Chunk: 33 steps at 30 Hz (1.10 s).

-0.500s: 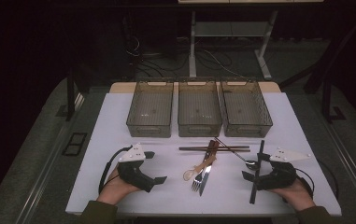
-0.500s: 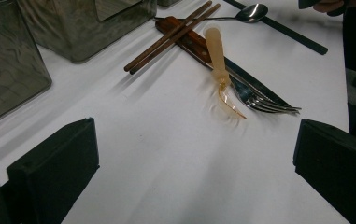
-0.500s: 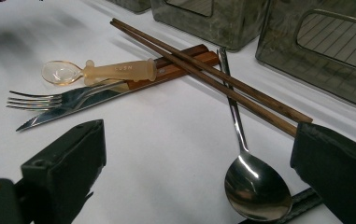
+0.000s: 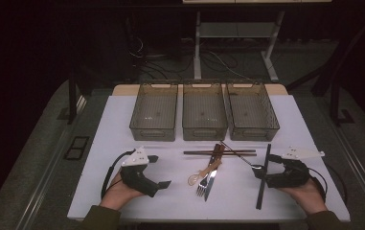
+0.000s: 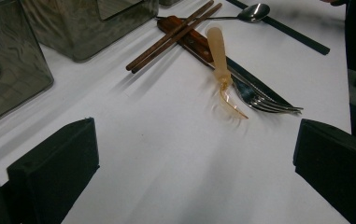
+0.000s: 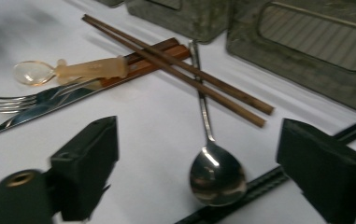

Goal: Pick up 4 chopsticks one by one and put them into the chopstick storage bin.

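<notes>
Metal spoon (image 6: 216, 175) bowl between open right hand-held gripper (image 6: 222, 163) jaws, untouched

On my white desk (image 4: 122, 120) I see three grey bins (image 4: 203, 115) in a row at the far side, and nearer me brown chopsticks (image 4: 218, 153), a metal spoon (image 4: 247, 160), a black strip (image 4: 263, 177), and a knife (image 4: 210, 179), fork (image 4: 201, 187) and amber plastic spoon (image 4: 200, 175) clustered together.

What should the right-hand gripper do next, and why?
Probably ease forward and down so its open jaws straddle the metal spoon. The right gripper holds nothing, and the spoon's bowl lies between and just ahead of its jaws, resting on black chopsticks.
</notes>
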Available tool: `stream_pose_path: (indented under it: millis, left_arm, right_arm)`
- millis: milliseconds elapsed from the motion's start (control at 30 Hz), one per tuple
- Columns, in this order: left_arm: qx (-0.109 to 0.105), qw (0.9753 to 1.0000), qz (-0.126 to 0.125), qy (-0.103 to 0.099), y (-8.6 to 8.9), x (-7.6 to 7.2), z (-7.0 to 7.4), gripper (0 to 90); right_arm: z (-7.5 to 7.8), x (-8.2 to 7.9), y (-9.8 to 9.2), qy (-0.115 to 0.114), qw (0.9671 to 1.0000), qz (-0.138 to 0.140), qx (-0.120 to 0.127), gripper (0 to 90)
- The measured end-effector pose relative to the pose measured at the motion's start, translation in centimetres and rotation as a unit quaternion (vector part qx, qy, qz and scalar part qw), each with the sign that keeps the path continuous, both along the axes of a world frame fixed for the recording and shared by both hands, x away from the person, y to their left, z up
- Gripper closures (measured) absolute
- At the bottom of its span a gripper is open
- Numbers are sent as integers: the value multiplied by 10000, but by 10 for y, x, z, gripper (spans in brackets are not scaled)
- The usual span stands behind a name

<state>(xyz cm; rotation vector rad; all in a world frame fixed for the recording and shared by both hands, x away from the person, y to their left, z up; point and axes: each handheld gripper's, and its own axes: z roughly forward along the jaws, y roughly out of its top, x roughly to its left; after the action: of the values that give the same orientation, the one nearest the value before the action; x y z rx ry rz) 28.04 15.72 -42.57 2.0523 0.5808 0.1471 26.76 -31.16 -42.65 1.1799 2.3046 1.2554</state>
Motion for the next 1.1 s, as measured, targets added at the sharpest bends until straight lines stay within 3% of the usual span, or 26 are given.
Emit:
stream_pose_path:
  millis: [233,333,567,633,900,1100]
  left_arm:
    - [19,10000,-14,23,-1,0,-1,0]
    - [13,10000,-8,39,0,0,-1,0]
    - [14,10000,14,45,0,-1,-1,0]
    - [12,10000,18,47,0,-1,-1,0]
    - [17,10000,20,34,-1,0,-2,0]
    - [36,10000,28,20,-1,0,-2,0]
  right_arm:
    - [2,11,-13,97,9992,-378,28,286]
    - [2,13,-17,11,9988,-478,-66,359]
    - [2,27,-27,27,9979,-640,-94,537]
    - [2,32,-28,123,9974,-713,-34,600]
    - [-1,48,-34,140,9960,-873,-157,772]
    - [-5,60,-38,283,9942,-1014,-242,885]
